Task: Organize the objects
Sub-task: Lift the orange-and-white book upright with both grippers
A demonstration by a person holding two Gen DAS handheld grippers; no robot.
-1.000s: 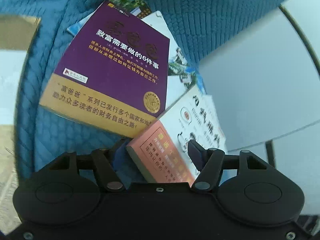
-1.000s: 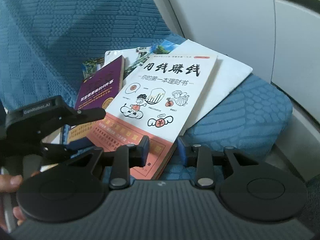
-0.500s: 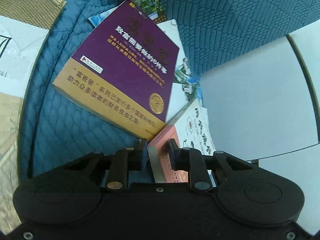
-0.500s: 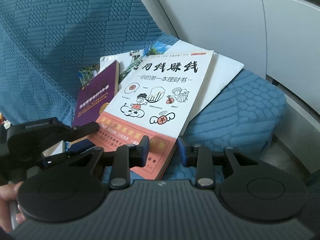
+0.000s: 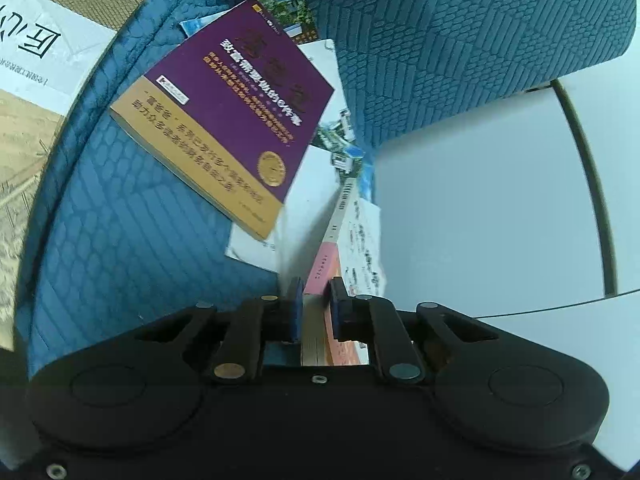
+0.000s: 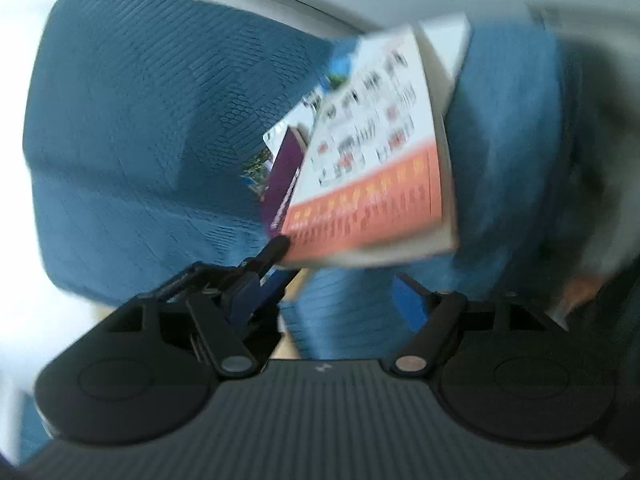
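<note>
the left gripper (image 5: 314,308) had its fingers (image 5: 295,307) clamped on the bottom corner of the white book (image 5: 326,276), having just been closing onto it; the pages and the orange band of the cover sat between the blue pads. in the right wrist view that book (image 6: 376,168) was tipped up on edge, its lower corner in the left gripper's dark tip (image 6: 276,248), clear of the blue seat (image 6: 132,152) below. the right gripper (image 6: 340,300) had its fingers spread wide, having just been opening, with nothing between them but seat cloth; that view was badly blurred, so finer detail was lost. beyond the held book, the purple book (image 5: 224,108) lay flat on the seat, slanted across white sheets (image 5: 304,200) and a colour-printed booklet (image 5: 288,12) that poked out above it. at the far left edge of the left wrist view part of a large pale book (image 5: 36,92) showed; what it rested on could not be told. as a judgement, the tidying was at an early stage: one book was lifted and not yet placed anywhere, while the purple book, the sheets and the booklet remained a loose, crooked heap. no neat stack or set place for the books showed, so most of the sorting seemed left to do.
</note>
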